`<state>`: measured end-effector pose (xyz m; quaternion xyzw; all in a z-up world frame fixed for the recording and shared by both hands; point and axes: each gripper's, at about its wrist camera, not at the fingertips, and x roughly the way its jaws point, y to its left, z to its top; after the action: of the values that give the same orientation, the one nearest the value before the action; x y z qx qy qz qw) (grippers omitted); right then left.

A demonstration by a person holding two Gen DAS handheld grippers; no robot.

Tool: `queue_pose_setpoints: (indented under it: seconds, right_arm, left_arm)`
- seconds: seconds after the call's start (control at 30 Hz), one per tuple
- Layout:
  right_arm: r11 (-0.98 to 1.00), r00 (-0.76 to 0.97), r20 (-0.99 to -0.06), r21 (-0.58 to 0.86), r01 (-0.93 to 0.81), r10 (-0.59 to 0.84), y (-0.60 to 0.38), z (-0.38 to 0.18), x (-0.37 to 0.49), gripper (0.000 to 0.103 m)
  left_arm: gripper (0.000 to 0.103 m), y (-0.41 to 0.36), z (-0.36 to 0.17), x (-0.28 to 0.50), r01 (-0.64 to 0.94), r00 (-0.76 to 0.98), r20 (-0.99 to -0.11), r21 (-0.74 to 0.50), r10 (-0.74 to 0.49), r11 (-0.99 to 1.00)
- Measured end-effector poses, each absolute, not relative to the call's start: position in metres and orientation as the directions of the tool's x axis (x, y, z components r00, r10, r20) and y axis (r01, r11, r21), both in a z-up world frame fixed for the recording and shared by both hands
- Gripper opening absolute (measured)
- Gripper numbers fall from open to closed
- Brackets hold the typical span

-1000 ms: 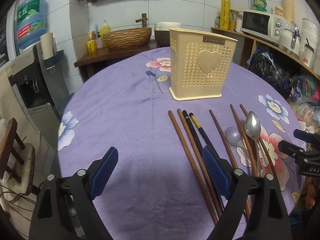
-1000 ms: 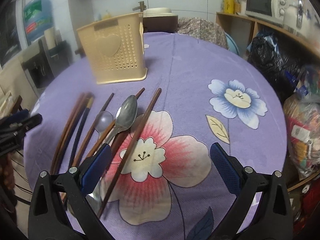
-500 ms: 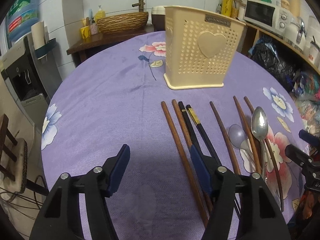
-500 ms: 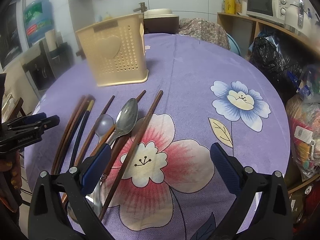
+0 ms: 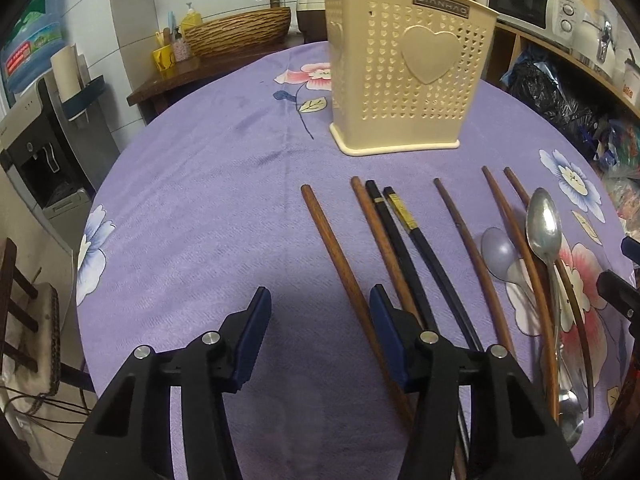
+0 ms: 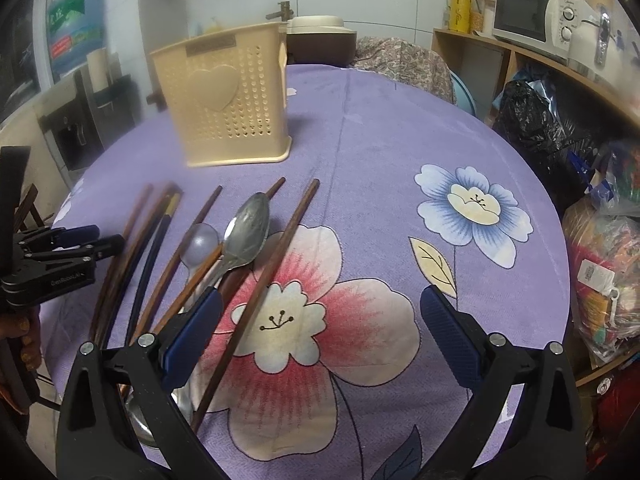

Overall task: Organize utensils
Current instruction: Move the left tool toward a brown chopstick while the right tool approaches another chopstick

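Several brown and two black chopsticks (image 5: 400,240) lie side by side on the purple flowered cloth (image 5: 200,200). To their right are a metal spoon (image 5: 542,224) and a translucent plastic spoon (image 5: 496,250). A cream perforated utensil holder (image 5: 404,80) stands upright behind them. My left gripper (image 5: 319,300) hovers low over the near part of the leftmost brown chopstick (image 5: 336,252). Its jaws are closing, and the stick lies between them near the right pad, not pinched. My right gripper (image 6: 320,296) is wide open over the pink flower, with the rightmost chopstick (image 6: 280,256) crossing between its fingers.
The holder (image 6: 228,100) and metal spoon (image 6: 248,232) also show in the right wrist view, with the left gripper (image 6: 80,240) at the left edge. A wooden chair (image 5: 24,320) stands left of the table. Shelves with a microwave (image 6: 528,16) and bags (image 6: 536,120) line the right.
The left gripper has moved forward and lower toward the chopsticks, and its jaws have narrowed around the leftmost stick. The right gripper has stayed where it was, still open.
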<state>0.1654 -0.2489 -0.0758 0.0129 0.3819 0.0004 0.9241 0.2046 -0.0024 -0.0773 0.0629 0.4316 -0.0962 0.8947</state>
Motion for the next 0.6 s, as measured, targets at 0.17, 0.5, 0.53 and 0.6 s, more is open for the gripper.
queue_pose_setpoints:
  seconds: [0.17,0.5,0.53,0.6]
  right_arm:
    - [0.998,0.656,-0.753,0.052,-0.027,0.057,-0.242,-0.084,0.177,0.086]
    - [0.999,0.596,-0.803,-0.008,-0.034,0.014,-0.223,-0.105,0.178,0.077]
    - [0.999,0.592,-0.806,-0.009,-0.034,0.012,-0.225,-0.105,0.178,0.077]
    - [0.999,0.59,-0.808,-0.032,-0.025,-0.011,-0.233,-0.104,0.177,0.074]
  left_arm:
    - [0.052,-0.006,-0.08,0.217,0.246,0.588,-0.8,0.032,-0.123,0.969]
    - [0.052,-0.008,-0.081,0.213,0.246,0.593,-0.793,0.017,-0.137,0.969]
    - [0.052,-0.007,-0.081,0.213,0.243,0.592,-0.794,0.015,-0.136,0.97]
    - [0.052,-0.003,-0.081,0.212,0.237,0.591,-0.795,0.007,-0.138,0.972]
